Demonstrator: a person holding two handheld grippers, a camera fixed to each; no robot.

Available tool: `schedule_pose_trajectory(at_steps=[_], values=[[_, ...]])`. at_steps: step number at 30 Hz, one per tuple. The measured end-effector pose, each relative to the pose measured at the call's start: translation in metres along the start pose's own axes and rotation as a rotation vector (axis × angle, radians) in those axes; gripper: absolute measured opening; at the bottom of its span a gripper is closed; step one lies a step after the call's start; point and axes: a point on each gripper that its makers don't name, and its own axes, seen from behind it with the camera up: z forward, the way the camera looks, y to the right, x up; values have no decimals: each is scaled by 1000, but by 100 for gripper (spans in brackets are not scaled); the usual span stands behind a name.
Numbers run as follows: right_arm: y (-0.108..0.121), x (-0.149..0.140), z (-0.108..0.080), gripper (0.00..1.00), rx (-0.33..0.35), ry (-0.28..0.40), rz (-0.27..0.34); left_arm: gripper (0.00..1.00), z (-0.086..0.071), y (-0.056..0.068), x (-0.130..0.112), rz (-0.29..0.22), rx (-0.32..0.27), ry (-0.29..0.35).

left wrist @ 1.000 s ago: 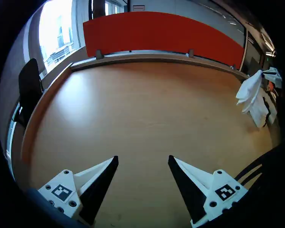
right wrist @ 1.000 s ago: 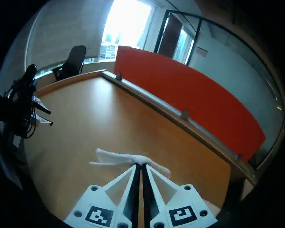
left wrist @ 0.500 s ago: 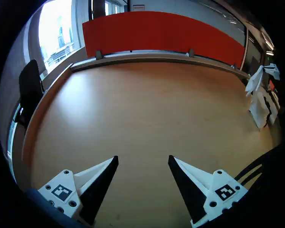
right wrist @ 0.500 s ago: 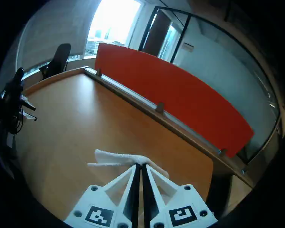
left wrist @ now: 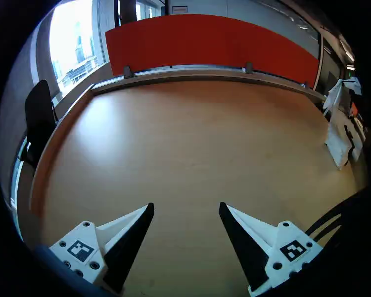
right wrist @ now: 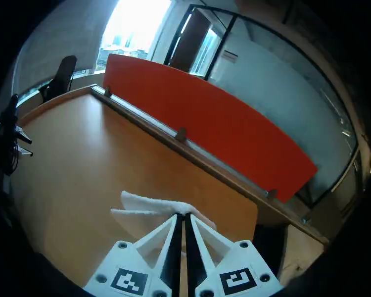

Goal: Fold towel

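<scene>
Now my right tool is pinched tight on the white towel, which bunches in crumpled folds at its tips above the table. My left tool gapes wide, holding nothing.

left claw jaws apart | over wooden desk | towel far right

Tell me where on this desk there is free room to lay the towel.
The desk is bare from the open left gripper up to the orange divider and across to the edge by the black chair. Only its right end is busy: the right gripper holds the towel there.
</scene>
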Motion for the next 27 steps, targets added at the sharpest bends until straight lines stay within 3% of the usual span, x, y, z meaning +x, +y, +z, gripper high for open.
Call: schedule_pose_trajectory(at_steps=[9,18,27], values=[[34,-8,1,4,-37,-21,20,98,1,4,5,9,5,2],[41,-24,-2,4,-50,-35,36,97,2,9,10,17,4,3],[45,-52,-25,4,-72,-56,65,97,2,14,15,31,-2,7]])
